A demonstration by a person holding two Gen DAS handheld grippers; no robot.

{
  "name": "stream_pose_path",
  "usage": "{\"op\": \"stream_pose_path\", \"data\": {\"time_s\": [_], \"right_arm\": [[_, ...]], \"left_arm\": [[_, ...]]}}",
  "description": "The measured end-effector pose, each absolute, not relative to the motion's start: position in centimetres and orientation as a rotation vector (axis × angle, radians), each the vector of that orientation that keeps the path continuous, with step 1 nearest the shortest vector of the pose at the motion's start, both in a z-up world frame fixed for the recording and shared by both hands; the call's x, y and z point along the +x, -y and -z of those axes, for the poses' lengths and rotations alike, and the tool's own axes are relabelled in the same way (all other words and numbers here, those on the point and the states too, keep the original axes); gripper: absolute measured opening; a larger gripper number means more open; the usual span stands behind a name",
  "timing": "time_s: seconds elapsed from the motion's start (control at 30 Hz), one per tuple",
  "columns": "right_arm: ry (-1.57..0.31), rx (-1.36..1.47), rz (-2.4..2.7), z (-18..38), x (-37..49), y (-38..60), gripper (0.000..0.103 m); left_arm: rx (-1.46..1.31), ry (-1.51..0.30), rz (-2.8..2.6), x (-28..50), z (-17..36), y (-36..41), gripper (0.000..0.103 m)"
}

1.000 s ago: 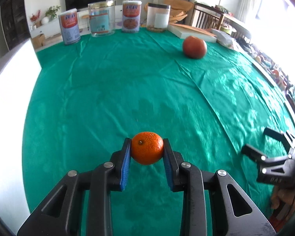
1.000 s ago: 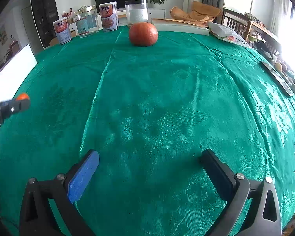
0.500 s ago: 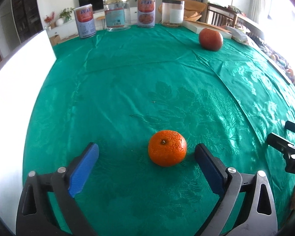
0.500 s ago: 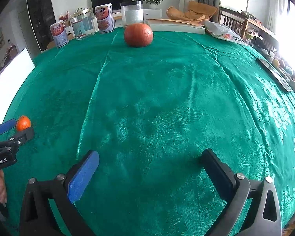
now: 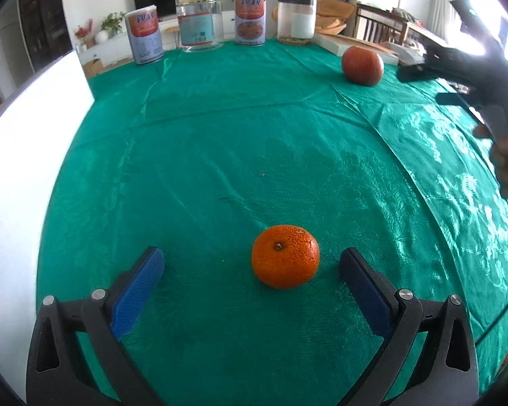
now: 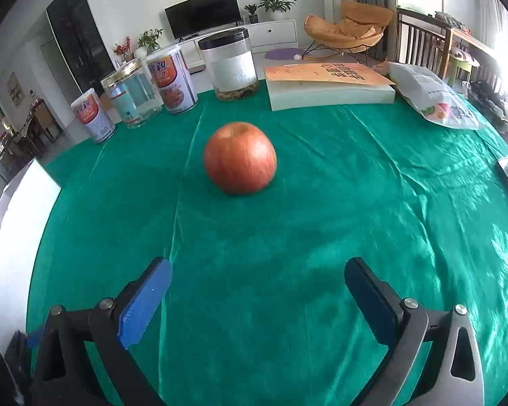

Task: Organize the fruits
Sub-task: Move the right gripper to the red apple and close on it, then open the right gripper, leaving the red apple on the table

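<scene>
Jaws spread wide on both grippers
Left gripper (image 5: 252, 267) straddles mandarin (image 5: 285, 256), touching nothing; right gripper (image 6: 256, 277) empty, apple (image 6: 239, 157) well ahead.

Left gripper (image 5: 252, 269) and right gripper (image 6: 257, 279) – both jaws spread wide

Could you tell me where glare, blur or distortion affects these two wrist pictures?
Left wrist view: window glare whitens the upper right behind the dark right gripper; the orange is sharp. Right wrist view: the apple and the tablecloth look slightly smeared. Both views: fisheye bends the table edge.
</scene>
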State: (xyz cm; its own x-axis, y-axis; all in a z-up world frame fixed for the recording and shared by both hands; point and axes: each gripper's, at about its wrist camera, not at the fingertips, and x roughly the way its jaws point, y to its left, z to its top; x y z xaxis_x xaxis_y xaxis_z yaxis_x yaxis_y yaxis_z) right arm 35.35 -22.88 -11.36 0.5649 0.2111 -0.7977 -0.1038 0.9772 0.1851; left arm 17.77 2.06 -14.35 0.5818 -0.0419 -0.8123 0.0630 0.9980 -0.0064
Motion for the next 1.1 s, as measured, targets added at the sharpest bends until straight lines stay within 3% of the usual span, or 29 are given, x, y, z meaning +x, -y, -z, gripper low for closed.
{"op": "stream_pose_path", "data": {"time_s": [0.27, 0.3, 0.4, 0.73, 1.0, 1.07, 1.1], "right_arm": [[-0.978, 0.04, -0.165, 13.2, 42.9, 18.9, 0.078], [-0.987, 0.041, -0.168, 13.5, 43.2, 19.0, 0.07], [-0.987, 0.086, -0.174, 13.3, 42.8, 20.0, 0.069], [-1.066, 0.121, -0.309, 9.9, 27.4, 22.6, 0.069], [-1.046, 0.109, -0.242, 13.8, 16.1, 20.5, 0.072], [-1.022, 0.136, -0.198, 14.1, 15.4, 20.8, 0.082], [-1.013, 0.152, -0.168, 14.2, 15.2, 21.2, 0.094]], "left_arm": [[0.024, -0.948, 0.062, 17.8, 14.3, -2.1, 0.102], [0.024, -0.948, 0.062, 17.8, 14.3, -2.1, 0.102], [0.024, -0.948, 0.062, 17.8, 14.4, -2.1, 0.102], [0.024, -0.948, 0.062, 17.8, 14.4, -2.1, 0.102], [0.024, -0.948, 0.061, 17.7, 14.3, -2.0, 0.102], [0.024, -0.948, 0.062, 17.8, 14.3, -2.0, 0.102], [0.023, -0.948, 0.062, 17.8, 14.4, -2.0, 0.102]]}}
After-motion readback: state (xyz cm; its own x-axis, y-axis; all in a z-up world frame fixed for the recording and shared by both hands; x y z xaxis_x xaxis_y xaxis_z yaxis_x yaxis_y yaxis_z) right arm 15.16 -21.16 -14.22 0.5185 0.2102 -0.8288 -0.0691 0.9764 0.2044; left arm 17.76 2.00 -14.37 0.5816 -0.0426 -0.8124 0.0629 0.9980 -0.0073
